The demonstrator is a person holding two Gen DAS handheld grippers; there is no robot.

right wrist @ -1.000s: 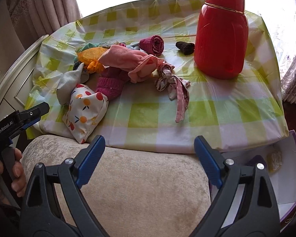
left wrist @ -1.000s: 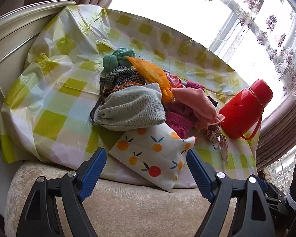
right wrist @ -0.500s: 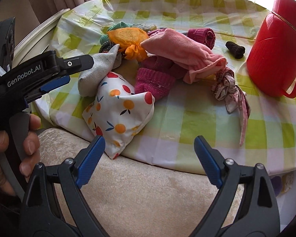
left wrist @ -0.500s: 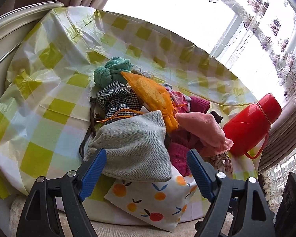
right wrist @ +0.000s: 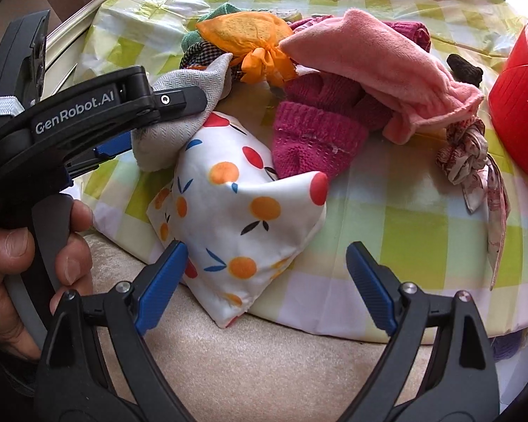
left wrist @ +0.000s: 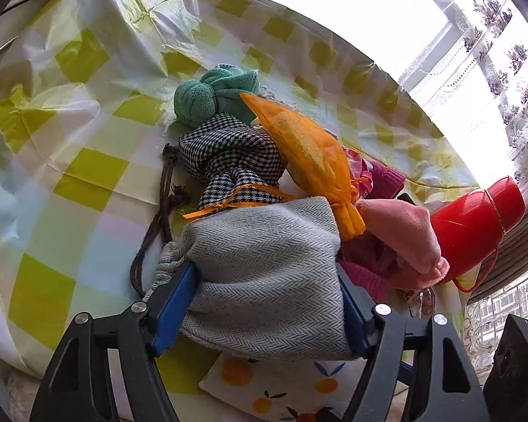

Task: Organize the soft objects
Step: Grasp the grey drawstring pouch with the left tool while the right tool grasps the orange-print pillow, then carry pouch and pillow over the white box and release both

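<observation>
A pile of soft things lies on the checked tablecloth (left wrist: pixel 70 176). My left gripper (left wrist: pixel 267 302) is open with its blue pads on both sides of a grey herringbone pouch (left wrist: pixel 264 263); the pouch also shows in the right wrist view (right wrist: pixel 183 105). Behind it lie a black-and-white checked pouch (left wrist: pixel 228 154), a green towel bundle (left wrist: pixel 207 98), an orange pouch (left wrist: pixel 306 151) and a pink plush pouch (left wrist: pixel 404 232). My right gripper (right wrist: pixel 267 285) is open, its pads around the near end of a white fruit-print pouch (right wrist: pixel 236 207).
A red thermos jug (left wrist: pixel 475 221) stands at the right of the pile. Magenta knitted socks (right wrist: pixel 316 133), a patterned fabric tie (right wrist: pixel 475 165) and a small dark object (right wrist: pixel 464 70) lie on the cloth. A beige cushion (right wrist: pixel 264 369) runs along the near edge.
My left gripper has moved forward over the fruit-print pouch until its pads flank the grey pouch. My right gripper has moved left and forward up to the fruit-print pouch.
</observation>
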